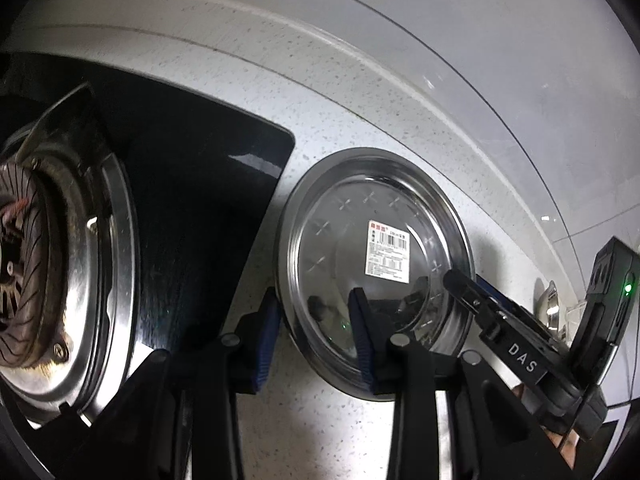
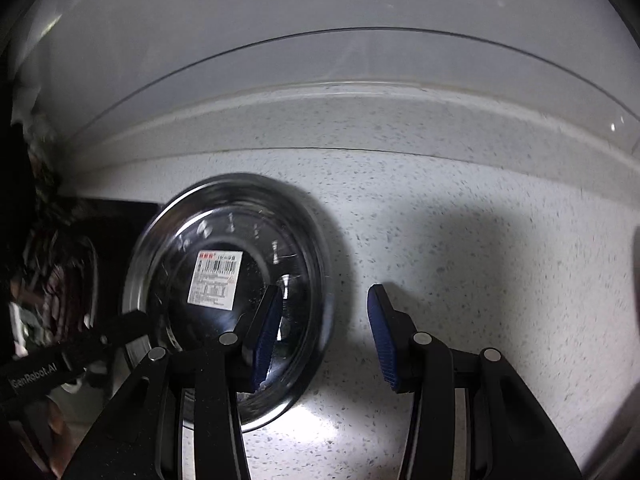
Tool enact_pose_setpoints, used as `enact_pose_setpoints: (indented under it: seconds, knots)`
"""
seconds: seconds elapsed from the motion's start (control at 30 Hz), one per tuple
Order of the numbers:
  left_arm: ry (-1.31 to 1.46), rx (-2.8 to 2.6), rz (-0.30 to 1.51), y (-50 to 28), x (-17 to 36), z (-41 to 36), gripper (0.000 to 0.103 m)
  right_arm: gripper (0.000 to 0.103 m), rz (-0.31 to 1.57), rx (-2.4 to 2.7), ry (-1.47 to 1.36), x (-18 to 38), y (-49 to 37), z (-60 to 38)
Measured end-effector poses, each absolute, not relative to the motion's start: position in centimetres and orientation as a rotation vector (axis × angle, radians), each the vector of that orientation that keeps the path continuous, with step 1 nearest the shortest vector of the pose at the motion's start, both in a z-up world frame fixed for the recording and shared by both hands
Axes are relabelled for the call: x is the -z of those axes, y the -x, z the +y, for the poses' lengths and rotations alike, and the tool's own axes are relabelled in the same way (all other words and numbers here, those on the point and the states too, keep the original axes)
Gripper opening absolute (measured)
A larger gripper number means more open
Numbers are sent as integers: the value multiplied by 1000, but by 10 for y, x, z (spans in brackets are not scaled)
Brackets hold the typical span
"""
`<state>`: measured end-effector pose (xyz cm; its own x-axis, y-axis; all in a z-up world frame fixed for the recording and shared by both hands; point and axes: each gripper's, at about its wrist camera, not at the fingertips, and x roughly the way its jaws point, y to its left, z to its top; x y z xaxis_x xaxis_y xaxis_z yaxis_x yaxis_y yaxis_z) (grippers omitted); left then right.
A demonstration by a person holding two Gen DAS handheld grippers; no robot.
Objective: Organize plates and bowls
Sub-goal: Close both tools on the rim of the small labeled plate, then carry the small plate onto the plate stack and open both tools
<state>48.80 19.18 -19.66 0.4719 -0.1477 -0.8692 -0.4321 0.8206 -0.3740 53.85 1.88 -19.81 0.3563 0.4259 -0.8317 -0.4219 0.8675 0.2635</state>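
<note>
The left gripper [image 1: 316,336] reached low and forward over the desk [image 1: 400,128], its blue pads [image 1: 362,338] spread, one pad outside the near-left rim of the plate [image 1: 376,268] and the other over its inside, so the rim lay between them; whether either pad touched the metal could not be told. The right gripper [image 2: 322,336] came in from the right, level with the desk, also spread wide and holding nothing: its left pad [image 2: 266,332] sat over the plate's right side while the right pad hung above bare speckled desk. The plate was round steel, lying flat and open side up, with a white barcode label [image 1: 389,250] stuck near its centre. It rested on the desk just right of the black hob [image 1: 208,208], whose burner [image 1: 36,264] showed at the far left. Beyond the plate the desk ran back to a pale wall [image 2: 320,20].
</note>
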Motion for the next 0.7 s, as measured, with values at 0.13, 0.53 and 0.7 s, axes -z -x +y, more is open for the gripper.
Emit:
enact_pose_setpoints:
  seconds: [0.13, 0.53, 0.7]
  knots:
    - [600, -219, 1089, -485, 198, 195, 13, 12, 1073, -509, 60, 199, -534, 29]
    - [598, -166, 1020, -432, 145, 192, 11, 9, 989, -509, 17, 136, -490, 8]
    - [538, -141, 983, -395, 100, 175, 11, 10, 945, -508, -5, 97, -450, -13]
